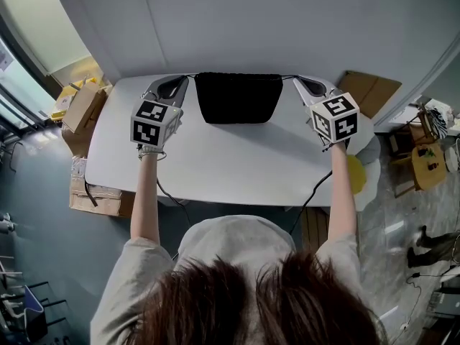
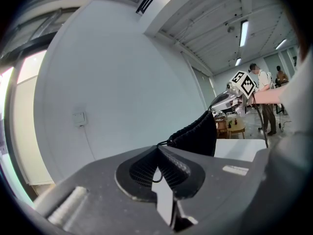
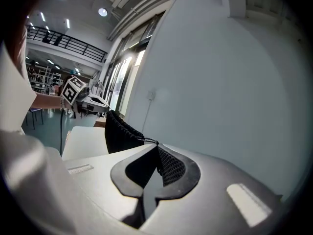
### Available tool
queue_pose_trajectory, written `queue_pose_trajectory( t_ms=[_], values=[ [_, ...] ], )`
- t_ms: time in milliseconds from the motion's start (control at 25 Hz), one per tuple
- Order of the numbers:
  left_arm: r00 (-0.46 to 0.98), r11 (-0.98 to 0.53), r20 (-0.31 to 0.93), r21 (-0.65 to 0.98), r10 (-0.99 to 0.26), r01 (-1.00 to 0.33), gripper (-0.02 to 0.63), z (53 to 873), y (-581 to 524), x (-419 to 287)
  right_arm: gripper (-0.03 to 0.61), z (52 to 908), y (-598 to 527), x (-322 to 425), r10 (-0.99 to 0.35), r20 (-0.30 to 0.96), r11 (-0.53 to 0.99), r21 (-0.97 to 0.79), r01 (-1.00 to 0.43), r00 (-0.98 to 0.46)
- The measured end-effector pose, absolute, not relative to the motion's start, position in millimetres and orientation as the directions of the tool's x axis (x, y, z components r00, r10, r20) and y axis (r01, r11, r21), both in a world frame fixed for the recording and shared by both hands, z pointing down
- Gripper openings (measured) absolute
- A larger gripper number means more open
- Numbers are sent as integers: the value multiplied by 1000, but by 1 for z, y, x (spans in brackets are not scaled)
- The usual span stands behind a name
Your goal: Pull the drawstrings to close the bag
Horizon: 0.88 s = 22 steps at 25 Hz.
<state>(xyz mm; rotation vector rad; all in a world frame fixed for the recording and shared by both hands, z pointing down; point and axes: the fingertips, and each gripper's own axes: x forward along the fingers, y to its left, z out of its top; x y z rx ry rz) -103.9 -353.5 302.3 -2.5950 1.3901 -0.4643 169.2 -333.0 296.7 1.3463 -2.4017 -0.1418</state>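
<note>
A black drawstring bag (image 1: 238, 98) hangs stretched between my two grippers over the far side of the white table (image 1: 237, 165). My left gripper (image 1: 188, 78) is at the bag's upper left corner, shut on the left drawstring (image 2: 164, 142). In the left gripper view the bag (image 2: 198, 133) hangs just beyond the closed jaws (image 2: 158, 150). My right gripper (image 1: 295, 80) is at the upper right corner, shut on the right drawstring (image 3: 146, 140). Its own view shows the bag (image 3: 120, 133) past the closed jaws (image 3: 157, 147). The bag's top edge is gathered and taut.
A grey wall rises right behind the table. Cardboard boxes (image 1: 83, 108) stand on the floor at the table's left, and another box (image 1: 370, 92) at its right. A yellow object (image 1: 356, 175) is by the right edge. People stand far off in the hall (image 2: 266, 89).
</note>
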Motion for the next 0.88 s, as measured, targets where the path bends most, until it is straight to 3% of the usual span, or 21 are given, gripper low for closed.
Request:
queue_pose_trajectory(
  t_ms=[880],
  values=[
    [497,-501,110,-354,-861,-790,0,264,-347,-107,12,253,-325,175,-902,118,430,308,-848,-415]
  ],
)
